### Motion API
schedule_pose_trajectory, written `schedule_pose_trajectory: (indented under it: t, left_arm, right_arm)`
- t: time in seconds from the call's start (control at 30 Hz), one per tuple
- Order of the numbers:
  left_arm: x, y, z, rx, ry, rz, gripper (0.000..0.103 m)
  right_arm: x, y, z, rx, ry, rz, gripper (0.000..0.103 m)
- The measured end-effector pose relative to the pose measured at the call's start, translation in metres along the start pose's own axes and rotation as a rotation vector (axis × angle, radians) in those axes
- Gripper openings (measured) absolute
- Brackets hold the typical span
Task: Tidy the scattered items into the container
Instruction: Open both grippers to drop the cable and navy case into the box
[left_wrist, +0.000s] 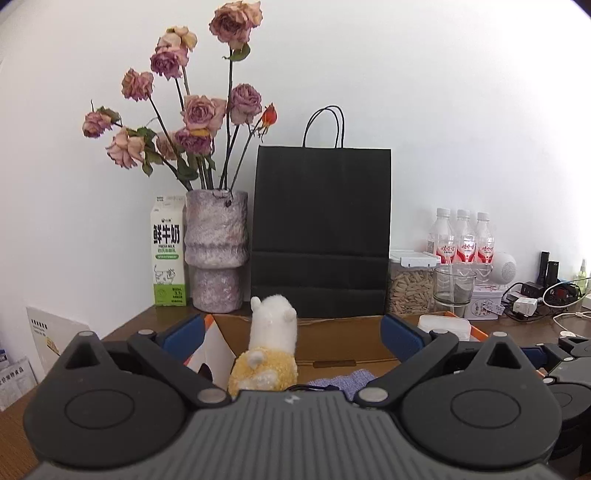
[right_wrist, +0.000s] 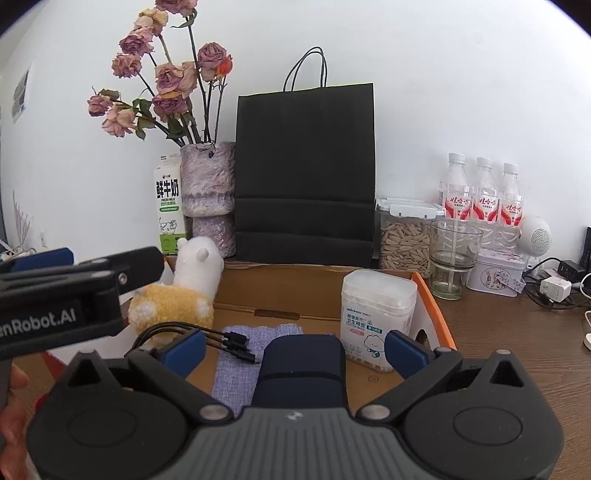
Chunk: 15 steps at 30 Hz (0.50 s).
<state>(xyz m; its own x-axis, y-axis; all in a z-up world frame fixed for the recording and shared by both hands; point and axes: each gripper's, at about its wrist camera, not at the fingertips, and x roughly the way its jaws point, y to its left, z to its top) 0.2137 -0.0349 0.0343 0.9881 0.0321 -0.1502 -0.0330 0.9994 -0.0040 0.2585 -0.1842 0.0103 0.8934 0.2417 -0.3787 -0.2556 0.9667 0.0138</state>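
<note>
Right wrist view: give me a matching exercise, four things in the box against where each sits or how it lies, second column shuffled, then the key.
Things:
1. plush alpaca
2. cotton swab tub
3. dark blue case
4. black cable

Places:
A. upright at the right wall of the cardboard box
B. lying on the purple cloth, between the open fingers of the right gripper
C. far left corner of the box, facing away
D. trailing from the left, plugs resting on the cloth

Pairs: 1-C, 2-A, 3-B, 4-D
</note>
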Motion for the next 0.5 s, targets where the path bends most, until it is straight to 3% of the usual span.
schedule_pose_trajectory:
  t: [0.5]
  left_arm:
    - [0.002, 0.0056, -0.0023, -0.008, 0.027, 0.004, 0.103]
  right_arm:
    - [-0.0057, 0.0051, 0.0001, -0.016, -0.003, -0.027, 0.103]
